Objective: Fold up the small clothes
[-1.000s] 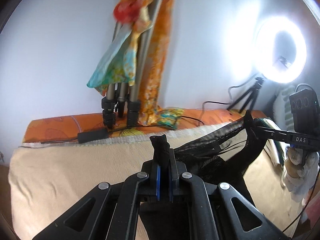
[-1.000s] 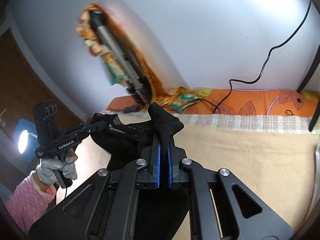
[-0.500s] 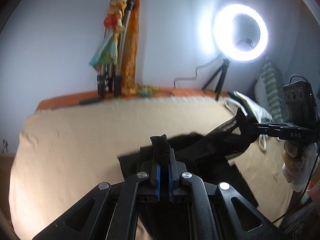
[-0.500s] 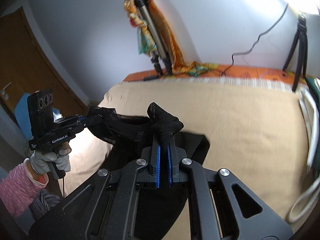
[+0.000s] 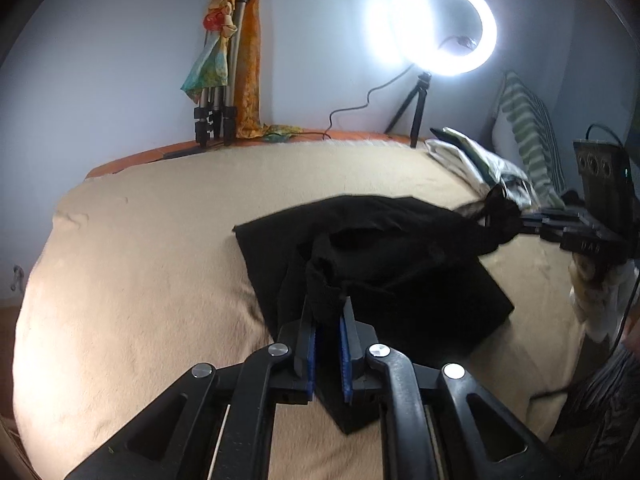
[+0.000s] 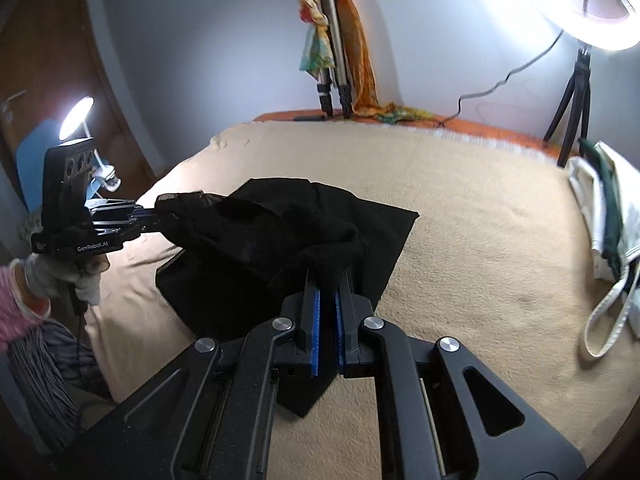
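The left hand-held gripper (image 5: 328,312), low in the middle of its own view, has a bunched fold of the black garment (image 5: 400,264) between its blue-lined fingers; its jaws have just been opening a little, and the cloth still sits in the narrow gap. The right hand-held gripper (image 6: 326,280) stays pressed together, pinching another bunched corner of the same garment (image 6: 280,240). A second ago both grippers held the garment up near the far wall, with the draped tripod filling the frame. Now both have drawn back and sunk, and much of the garment lies spread on the tan blanket (image 5: 140,260) of the bed, its flat corner pointing to the left of the left view.

At the right edge of that view a gloved hand (image 5: 592,280) grips the right gripper's handle; at the left edge of the right view a gloved hand (image 6: 60,276) with a pink sleeve (image 6: 16,304) grips the left one. Both grippers tilt downward toward the bed.

A ring light (image 5: 444,26) glows at upper right, the tripod (image 5: 218,80) stands at the far edge, and pale folded clothes (image 6: 600,216) lie at the right.
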Demonstrator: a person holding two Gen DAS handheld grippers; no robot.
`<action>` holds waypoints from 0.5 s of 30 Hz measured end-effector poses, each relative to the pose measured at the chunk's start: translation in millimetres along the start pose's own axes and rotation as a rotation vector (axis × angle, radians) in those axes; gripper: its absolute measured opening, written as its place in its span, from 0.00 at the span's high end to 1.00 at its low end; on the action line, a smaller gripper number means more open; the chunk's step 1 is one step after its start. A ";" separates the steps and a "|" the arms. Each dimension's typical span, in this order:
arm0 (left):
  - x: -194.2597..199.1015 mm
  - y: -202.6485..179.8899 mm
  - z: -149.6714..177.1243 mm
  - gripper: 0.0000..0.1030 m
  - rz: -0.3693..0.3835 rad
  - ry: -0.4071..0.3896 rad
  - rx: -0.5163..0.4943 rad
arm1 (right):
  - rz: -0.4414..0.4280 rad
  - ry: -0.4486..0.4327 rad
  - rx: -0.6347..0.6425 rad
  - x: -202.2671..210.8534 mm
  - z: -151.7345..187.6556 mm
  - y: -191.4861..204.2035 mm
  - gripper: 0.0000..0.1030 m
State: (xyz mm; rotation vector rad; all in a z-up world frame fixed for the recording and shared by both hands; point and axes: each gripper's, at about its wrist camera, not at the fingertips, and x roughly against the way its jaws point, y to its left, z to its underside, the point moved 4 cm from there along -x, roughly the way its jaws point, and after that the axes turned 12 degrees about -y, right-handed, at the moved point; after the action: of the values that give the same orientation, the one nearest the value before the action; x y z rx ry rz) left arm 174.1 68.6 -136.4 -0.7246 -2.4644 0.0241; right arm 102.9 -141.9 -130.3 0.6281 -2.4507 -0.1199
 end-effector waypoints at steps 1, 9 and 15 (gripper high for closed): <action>5.2 -1.1 4.1 0.85 0.003 0.007 -0.009 | 0.001 -0.004 0.010 2.2 1.1 2.1 0.93; 48.5 -9.0 23.8 0.78 0.029 0.043 -0.053 | -0.014 0.061 0.062 39.0 29.2 0.9 0.92; 44.9 22.6 27.0 0.70 0.051 0.082 0.283 | -0.013 0.060 -0.183 54.0 33.9 -13.8 0.32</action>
State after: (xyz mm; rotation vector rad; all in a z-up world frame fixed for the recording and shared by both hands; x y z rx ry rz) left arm 140.0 114.1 -139.8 -0.6497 -2.3013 0.3484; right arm 50.9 -181.1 -132.3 0.5586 -2.3456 -0.3214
